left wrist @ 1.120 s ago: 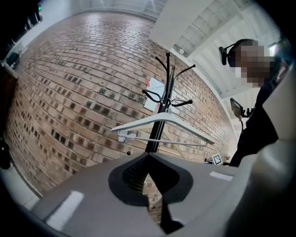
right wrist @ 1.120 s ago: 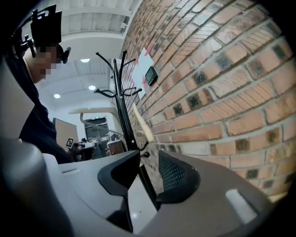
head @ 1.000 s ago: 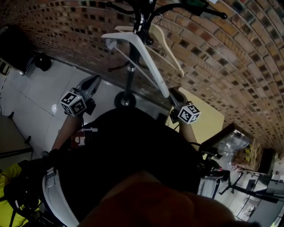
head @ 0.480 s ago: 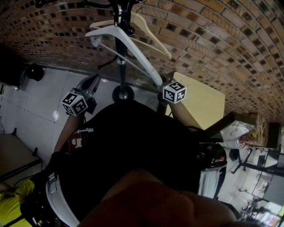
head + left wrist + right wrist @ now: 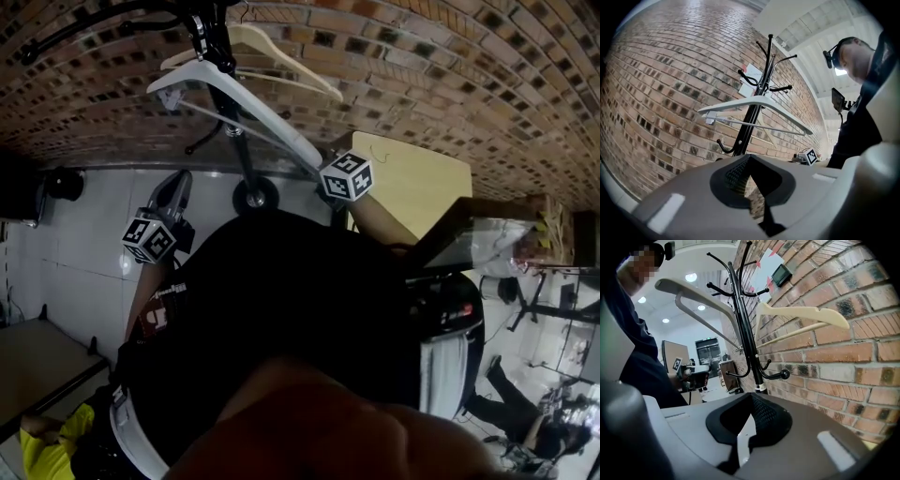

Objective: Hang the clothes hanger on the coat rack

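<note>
A white plastic hanger [image 5: 253, 108] hangs by its hook on the black coat rack [image 5: 239, 155], and nothing grips it. Behind it on the same rack hangs a cream wooden hanger [image 5: 281, 56]. My right gripper [image 5: 323, 173] sits just under the white hanger's near end, shut, with nothing between its jaws. In the right gripper view, that hanger [image 5: 701, 298] is up and to the left, and the cream one [image 5: 801, 312] is against the bricks. My left gripper [image 5: 181, 178] is shut and empty, left of the pole. It faces the white hanger [image 5: 754, 103] and the rack [image 5: 750, 126].
A brick wall [image 5: 422, 66] runs close behind the rack. The rack's round base [image 5: 255, 197] stands on pale floor tiles. A light wooden table [image 5: 412, 187] is right of the rack, with a dark desk [image 5: 459, 244] further right. A black object [image 5: 66, 183] lies at the far left.
My right gripper has moved left toward the rack, from below the white hanger's low end to right beside it. The left gripper has sunk slightly. The hanger stays on the rack.
</note>
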Demonstrator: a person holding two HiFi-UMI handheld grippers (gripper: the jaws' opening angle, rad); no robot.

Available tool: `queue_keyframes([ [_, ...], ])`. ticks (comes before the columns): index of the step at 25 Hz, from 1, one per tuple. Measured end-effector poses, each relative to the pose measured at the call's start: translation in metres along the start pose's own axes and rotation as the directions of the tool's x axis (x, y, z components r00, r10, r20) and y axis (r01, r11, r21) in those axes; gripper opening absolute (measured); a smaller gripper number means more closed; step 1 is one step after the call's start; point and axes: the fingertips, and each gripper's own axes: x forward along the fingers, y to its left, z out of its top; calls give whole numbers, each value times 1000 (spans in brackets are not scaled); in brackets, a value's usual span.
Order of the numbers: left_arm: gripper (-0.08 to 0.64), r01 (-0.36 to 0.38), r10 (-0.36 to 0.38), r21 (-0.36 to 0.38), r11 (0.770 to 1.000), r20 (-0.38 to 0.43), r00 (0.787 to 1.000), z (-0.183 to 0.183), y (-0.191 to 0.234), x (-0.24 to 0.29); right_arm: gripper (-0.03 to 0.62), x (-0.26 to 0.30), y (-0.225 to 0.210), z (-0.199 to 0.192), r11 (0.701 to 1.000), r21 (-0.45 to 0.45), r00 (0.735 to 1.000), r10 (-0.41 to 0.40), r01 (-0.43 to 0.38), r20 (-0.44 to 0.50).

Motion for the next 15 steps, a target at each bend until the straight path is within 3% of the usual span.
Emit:
queue_keyframes([
  [15,-8,12,-12,5,1000,-5,1000,-2,0,5,12,1,2,-3,1000,0,1000,9,-9,-5],
])
